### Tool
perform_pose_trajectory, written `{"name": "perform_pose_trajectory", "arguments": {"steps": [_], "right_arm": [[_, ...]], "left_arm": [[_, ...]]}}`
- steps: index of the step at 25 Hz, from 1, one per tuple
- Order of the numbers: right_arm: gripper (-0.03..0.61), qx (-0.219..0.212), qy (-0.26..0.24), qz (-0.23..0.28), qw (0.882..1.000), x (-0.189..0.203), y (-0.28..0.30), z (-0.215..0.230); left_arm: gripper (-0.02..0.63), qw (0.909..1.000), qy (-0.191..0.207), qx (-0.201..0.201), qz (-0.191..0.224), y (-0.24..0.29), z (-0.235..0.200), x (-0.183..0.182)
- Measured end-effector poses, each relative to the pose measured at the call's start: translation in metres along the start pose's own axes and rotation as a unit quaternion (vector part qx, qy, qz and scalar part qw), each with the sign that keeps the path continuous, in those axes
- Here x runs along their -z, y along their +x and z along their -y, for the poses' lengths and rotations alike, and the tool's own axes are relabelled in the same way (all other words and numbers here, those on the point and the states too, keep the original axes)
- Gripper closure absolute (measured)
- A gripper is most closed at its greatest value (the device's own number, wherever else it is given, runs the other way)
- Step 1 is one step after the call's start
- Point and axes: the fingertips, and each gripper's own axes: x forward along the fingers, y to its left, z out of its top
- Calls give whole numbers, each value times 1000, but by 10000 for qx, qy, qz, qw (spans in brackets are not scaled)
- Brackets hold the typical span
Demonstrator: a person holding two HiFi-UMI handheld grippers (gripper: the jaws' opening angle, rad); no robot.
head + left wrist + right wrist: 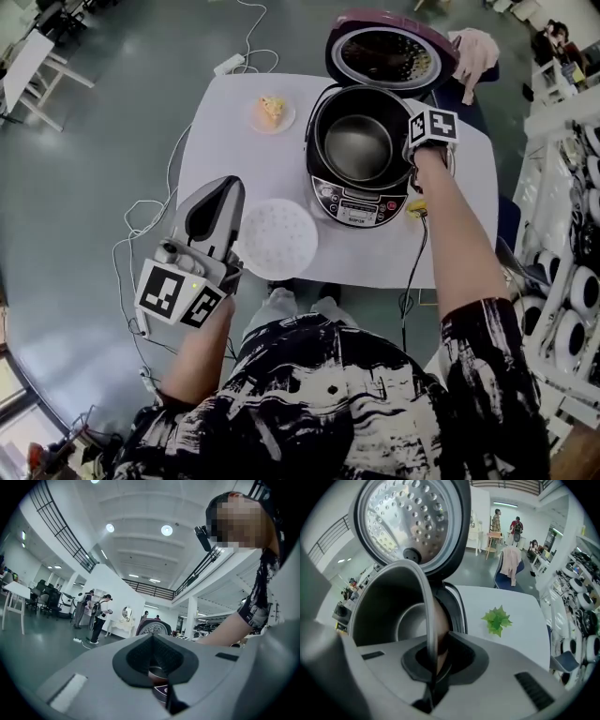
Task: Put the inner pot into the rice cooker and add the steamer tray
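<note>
The right claw [432,665] clamps the inner pot [359,145] at its three-o'clock rim to seat it in the rice cooker [361,204]. The left claw [223,189], closed and empty, hovers beside the steamer tray [277,238].

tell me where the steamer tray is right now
In the head view the white steamer tray lies flat on the table near its front edge, just left of the rice cooker and right of the left gripper.

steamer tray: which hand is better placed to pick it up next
Left: the left claw is empty beside the steamer tray, while the right claw is clamped on the inner pot rim over the rice cooker.
</note>
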Motion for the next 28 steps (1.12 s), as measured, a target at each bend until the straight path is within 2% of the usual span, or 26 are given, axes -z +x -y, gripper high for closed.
{"name": "perform_pose_trajectory", "arguments": {"steps": [10,17,21,24,28], "right_arm": [[572,471,-565,-224,9970,5,14,1],[566,653,-1261,-487,9887,7,17,-5],[549,497,-1221,-556,9897,8,18,-5],[508,260,-1015,-655,9923,10,16,-7],[491,-108,-646,-658,9957,13,10,-11]], "left_arm": [[609,9999,-96,-92,12,-5,-15,5],[609,9999,-141,-52,15,-6,-17,4],[609,9999,-167,-24,24,-7,-15,7],[609,9998,-179,-19,44,-8,-16,6],[609,9998,-177,-22,74,-12,-16,0]]}}
